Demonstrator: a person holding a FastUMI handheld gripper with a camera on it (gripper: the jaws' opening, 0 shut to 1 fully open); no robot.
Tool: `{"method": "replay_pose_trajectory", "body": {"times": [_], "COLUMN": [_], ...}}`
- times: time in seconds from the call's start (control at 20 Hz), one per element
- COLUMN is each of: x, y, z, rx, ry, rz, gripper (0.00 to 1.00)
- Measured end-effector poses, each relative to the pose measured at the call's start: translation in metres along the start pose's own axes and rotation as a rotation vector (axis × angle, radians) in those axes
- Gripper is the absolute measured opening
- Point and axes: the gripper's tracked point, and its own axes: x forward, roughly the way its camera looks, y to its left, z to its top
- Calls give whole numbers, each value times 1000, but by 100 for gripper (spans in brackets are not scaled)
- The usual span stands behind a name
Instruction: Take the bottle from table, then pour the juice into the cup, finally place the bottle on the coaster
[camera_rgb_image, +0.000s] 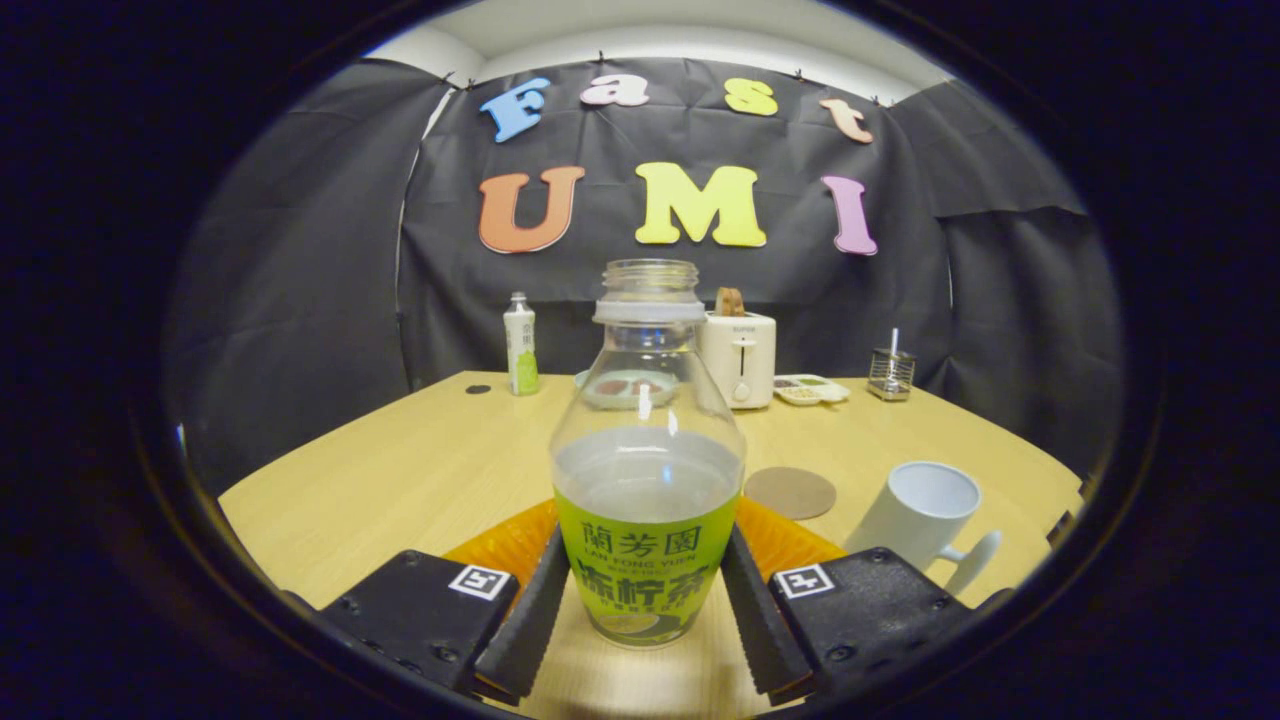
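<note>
A clear plastic bottle with a green label (647, 470), uncapped and partly filled, is clamped at its label between the black two-finger gripper (646, 600), likely for carrying. It is held upright above the wooden table (420, 470), mouth upward. A white mug (922, 515) and round brown coaster (790, 492) are seen just beyond.

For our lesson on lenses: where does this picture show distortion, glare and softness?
Gripper view: fisheye bends the table edge into a curve; small white glints sit on the bottle shoulder; the toaster behind looks slightly soft; the fingers flank the bottle sharply.
</note>
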Motion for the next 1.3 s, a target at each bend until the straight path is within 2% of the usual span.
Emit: {"method": "replay_pose_trajectory", "body": {"times": [0.7,0.95,1.3], "x": [-18,-25,-30], "y": [12,7,-1], "z": [11,18,37], "rx": [117,160,336], "ry": [-43,-65,-79], "rz": [127,140,181], "gripper": [82,81,81]}}
